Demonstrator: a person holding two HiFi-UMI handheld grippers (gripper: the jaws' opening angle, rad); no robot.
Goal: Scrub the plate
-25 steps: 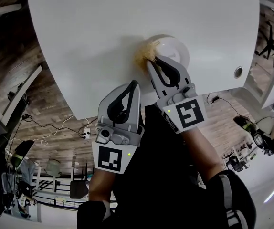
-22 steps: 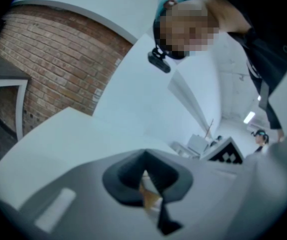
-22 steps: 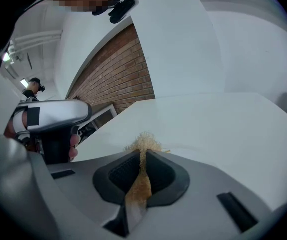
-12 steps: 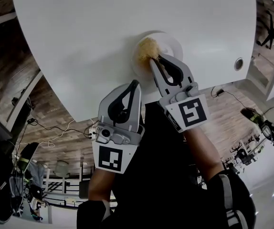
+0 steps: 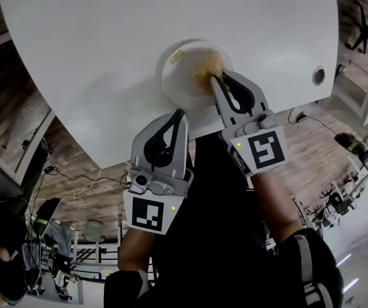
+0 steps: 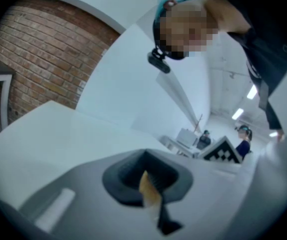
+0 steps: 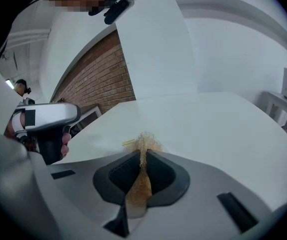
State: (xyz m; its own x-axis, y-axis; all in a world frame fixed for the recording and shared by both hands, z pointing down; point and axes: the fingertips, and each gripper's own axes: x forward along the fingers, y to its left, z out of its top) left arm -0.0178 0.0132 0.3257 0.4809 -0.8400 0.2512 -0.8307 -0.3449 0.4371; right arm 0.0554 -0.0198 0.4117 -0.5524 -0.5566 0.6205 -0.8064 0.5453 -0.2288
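The right gripper point(image 5: 217, 77) and scrubber point(image 5: 207, 63) hide part of the plate point(image 5: 181, 83).

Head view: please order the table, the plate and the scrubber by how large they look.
1. table, largest by far
2. plate
3. scrubber, clearly smallest
All three sit at a similar distance, so the order is safe.

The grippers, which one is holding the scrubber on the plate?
The right gripper: its jaws are shut on the tan scrubber, which sits on the white plate. The left gripper is short of the plate, touching neither.
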